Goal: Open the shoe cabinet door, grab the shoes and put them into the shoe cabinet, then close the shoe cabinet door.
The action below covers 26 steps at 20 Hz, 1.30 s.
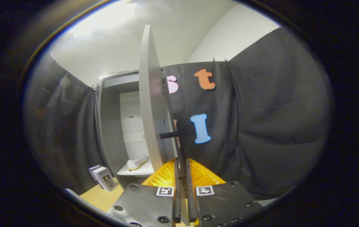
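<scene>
- Gripper [182,170] pinching the dark bar handle [179,138] of the shoe cabinet door [151,104] — both fingers pressed against the vertical bar, nearly together.
- Door swung open, seen edge-on, standing upright just ahead of the fingers.
- Shoe cabinet [113,126] open to the left of the door; 1 pale shoe [137,163] lying on the white shelf [135,171] inside, near the shelf's front edge.
- Small stack of books or boxes [102,178] leaning beside the cabinet's lower left corner, on the yellowish floor [100,197].
</scene>
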### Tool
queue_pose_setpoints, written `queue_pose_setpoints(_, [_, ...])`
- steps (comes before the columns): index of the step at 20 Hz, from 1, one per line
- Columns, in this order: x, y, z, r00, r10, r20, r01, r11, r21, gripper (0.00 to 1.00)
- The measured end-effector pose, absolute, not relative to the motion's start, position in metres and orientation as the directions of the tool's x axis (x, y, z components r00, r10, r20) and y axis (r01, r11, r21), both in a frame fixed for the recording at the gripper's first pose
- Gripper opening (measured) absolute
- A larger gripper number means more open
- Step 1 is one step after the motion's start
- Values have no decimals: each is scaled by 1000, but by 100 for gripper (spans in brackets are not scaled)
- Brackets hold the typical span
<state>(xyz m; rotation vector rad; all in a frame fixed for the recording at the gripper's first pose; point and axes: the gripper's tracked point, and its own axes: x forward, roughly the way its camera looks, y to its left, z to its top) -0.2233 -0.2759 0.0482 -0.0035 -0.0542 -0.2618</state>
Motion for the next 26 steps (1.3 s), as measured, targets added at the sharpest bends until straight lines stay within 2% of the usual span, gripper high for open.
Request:
queue_pose_setpoints(5, [-244, -284, 64, 949, -294, 113, 295, 955, 11, 12])
queue_pose_setpoints(11, [-241, -250, 54, 971, -216, 100, 218, 976, -8, 12])
queue_pose_setpoints(18, [-213, -191, 5, 996, -85, -11, 85, 996, 19, 12])
queue_pose_setpoints(26, [-176, -135, -104, 972, 34, -233, -15, 996, 83, 12])
